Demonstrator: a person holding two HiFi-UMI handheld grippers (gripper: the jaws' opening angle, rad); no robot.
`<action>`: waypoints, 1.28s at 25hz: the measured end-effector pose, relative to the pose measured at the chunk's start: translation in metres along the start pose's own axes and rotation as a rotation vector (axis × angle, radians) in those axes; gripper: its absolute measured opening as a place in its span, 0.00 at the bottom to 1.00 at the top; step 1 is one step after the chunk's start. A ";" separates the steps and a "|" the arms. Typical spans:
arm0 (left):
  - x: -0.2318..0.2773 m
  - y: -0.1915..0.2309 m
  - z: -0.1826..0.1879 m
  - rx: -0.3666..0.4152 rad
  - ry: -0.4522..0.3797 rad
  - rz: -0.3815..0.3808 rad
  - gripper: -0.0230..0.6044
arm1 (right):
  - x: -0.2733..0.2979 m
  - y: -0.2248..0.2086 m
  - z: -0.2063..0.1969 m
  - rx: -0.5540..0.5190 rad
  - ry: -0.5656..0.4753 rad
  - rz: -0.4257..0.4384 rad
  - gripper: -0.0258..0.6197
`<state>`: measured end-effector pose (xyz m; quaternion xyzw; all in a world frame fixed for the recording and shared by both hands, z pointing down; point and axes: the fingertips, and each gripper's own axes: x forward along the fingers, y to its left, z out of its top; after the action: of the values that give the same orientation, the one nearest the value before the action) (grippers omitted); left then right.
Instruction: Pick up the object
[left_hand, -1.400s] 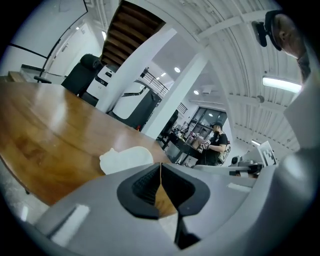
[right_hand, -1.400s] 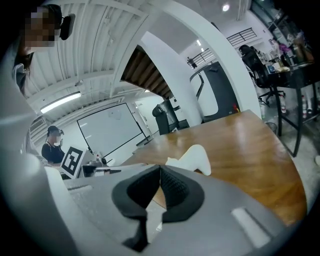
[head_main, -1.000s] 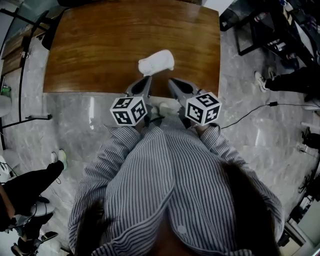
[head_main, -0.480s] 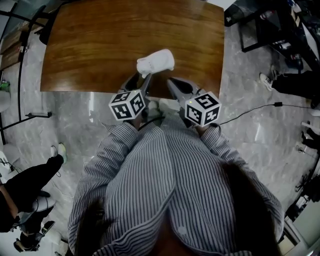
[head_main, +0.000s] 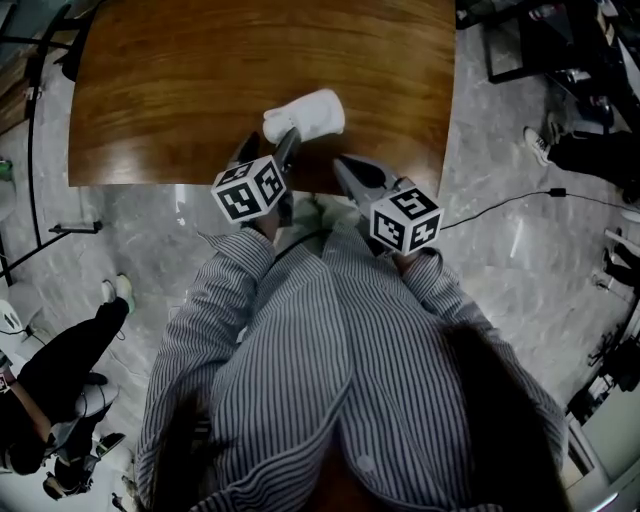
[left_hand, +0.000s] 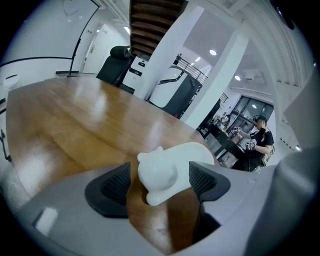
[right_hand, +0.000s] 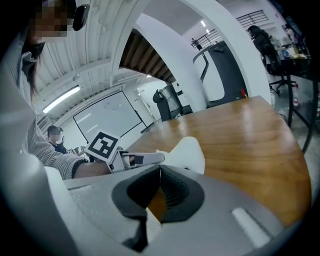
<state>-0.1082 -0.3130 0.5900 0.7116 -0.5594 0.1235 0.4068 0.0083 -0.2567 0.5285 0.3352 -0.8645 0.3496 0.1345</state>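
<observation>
The broad brown polished wooden table (head_main: 200, 90) is taking up the top of the head view, with grey marbled floor around it. The person in the grey striped shirt (head_main: 330, 360) is standing at its near edge, holding both tools out over the wood.

The left gripper (head_main: 268, 146) is reaching furthest forward. Its jaws are opening, and they are straddling the task's thing without pressing on it: in the left gripper view a strip of bare table is showing between the left pad (left_hand: 116, 187) and the thing. The right gripper (head_main: 347, 172) is hanging back near the table edge, its jaws clenched together on nothing.

So the pick-up looks to be at the approach stage. The reach is made; closing on the thing and lifting it are not yet done.

The small white, smooth, animal-shaped figurine (head_main: 305, 114) is lying on the table near the near edge, just ahead of the left gripper. It is showing a rounded head with a small ear bump, a snout pointing towards the camera, and a plump matte body behind.
</observation>
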 end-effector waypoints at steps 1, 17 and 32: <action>0.003 0.000 0.000 -0.003 0.005 0.001 0.64 | 0.000 -0.003 -0.003 0.009 0.005 -0.004 0.04; 0.028 0.006 -0.003 -0.052 0.055 0.042 0.50 | 0.002 -0.030 -0.008 0.079 0.011 -0.037 0.04; 0.021 0.006 0.025 -0.279 -0.050 -0.084 0.49 | -0.002 -0.031 0.024 0.037 -0.048 -0.050 0.04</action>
<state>-0.1134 -0.3465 0.5900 0.6737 -0.5508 0.0096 0.4925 0.0309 -0.2889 0.5261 0.3676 -0.8521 0.3539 0.1160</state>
